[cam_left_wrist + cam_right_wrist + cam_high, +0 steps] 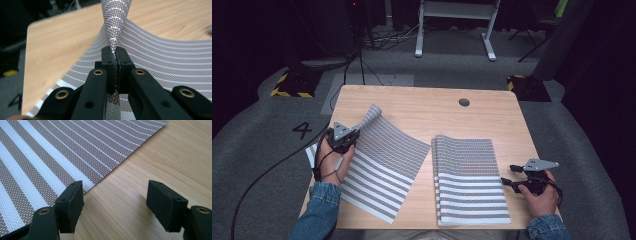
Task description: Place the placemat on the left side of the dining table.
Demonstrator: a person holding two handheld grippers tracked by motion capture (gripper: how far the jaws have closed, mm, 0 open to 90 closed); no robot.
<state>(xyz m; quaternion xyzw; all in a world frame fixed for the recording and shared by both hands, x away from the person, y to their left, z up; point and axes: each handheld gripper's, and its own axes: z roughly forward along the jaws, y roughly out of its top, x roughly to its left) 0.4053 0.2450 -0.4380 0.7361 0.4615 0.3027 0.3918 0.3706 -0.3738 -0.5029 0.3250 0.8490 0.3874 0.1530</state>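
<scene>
A striped brown-and-white woven mat (382,162) lies skewed on the left half of the wooden table (422,107). Its far left edge is lifted and curled. My left gripper (346,139) is shut on that raised edge; in the left gripper view the jaws pinch the mat's (117,22) folded edge between them. A stack of similar striped mats (469,180) lies flat at the right. My right gripper (508,175) rests open on the bare wood just right of the stack; its jaws stand wide apart beside the stack's edge (62,152).
A round cable hole (464,102) sits near the table's far edge. Beyond the table are a white desk frame (457,27), floor cables and yellow-black taped bases (292,85). A black cable (277,165) trails off the left gripper over the carpet.
</scene>
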